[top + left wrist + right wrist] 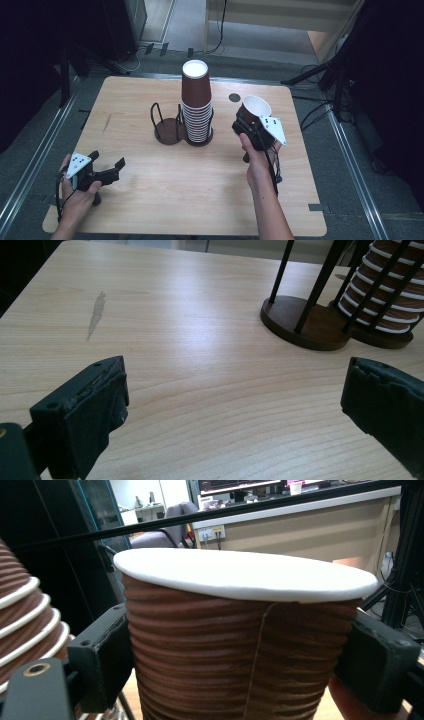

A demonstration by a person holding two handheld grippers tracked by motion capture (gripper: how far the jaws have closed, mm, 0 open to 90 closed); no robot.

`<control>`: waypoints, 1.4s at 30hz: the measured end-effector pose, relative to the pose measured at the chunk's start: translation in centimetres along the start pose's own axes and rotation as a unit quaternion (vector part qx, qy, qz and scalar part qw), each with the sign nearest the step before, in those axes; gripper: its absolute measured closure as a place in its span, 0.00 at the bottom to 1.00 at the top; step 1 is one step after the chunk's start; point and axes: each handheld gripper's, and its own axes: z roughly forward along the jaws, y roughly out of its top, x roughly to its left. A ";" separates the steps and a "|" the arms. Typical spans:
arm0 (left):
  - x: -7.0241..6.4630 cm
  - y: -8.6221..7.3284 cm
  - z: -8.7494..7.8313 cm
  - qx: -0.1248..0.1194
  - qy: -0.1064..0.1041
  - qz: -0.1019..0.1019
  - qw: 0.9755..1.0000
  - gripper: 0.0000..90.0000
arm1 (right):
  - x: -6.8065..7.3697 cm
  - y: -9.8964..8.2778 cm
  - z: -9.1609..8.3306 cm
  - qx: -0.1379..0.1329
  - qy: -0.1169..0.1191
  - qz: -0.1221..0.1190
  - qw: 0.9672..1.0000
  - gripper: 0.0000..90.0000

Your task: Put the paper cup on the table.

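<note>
A tall stack of brown ribbed paper cups (196,107) stands upside down in the right ring of a dark wire holder (167,134) at mid-table; the left ring is empty. My right gripper (252,122) is shut on a single brown cup (255,107), held just right of the stack and above the table, white end tilted up. In the right gripper view both jaws press the cup's (240,575) ribbed sides, with the stack (20,615) at the left edge. My left gripper (106,159) rests open near the front left; its view shows bare wood between the jaws, the holder (305,322) beyond.
The wooden table (150,200) has rounded corners and a dark round hole (234,97) near its back right. A faint grey scuff (95,315) marks the left side. Black stands and cables (320,107) sit on the floor beyond the right edge.
</note>
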 end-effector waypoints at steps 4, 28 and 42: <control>-0.2 0.0 0.1 0.000 -0.003 0.003 1.000 0.00 | -0.5 -0.6 1.3 0.000 -0.018 -0.021 1.000 0.14; -0.3 0.0 0.2 0.018 0.002 0.003 1.000 0.00 | -3.3 -4.8 7.8 -0.030 -0.048 -0.097 0.994 0.13; -0.2 0.0 0.2 0.020 0.007 0.003 1.000 0.00 | -3.8 -7.5 10.1 -0.003 -0.042 -0.116 0.992 0.12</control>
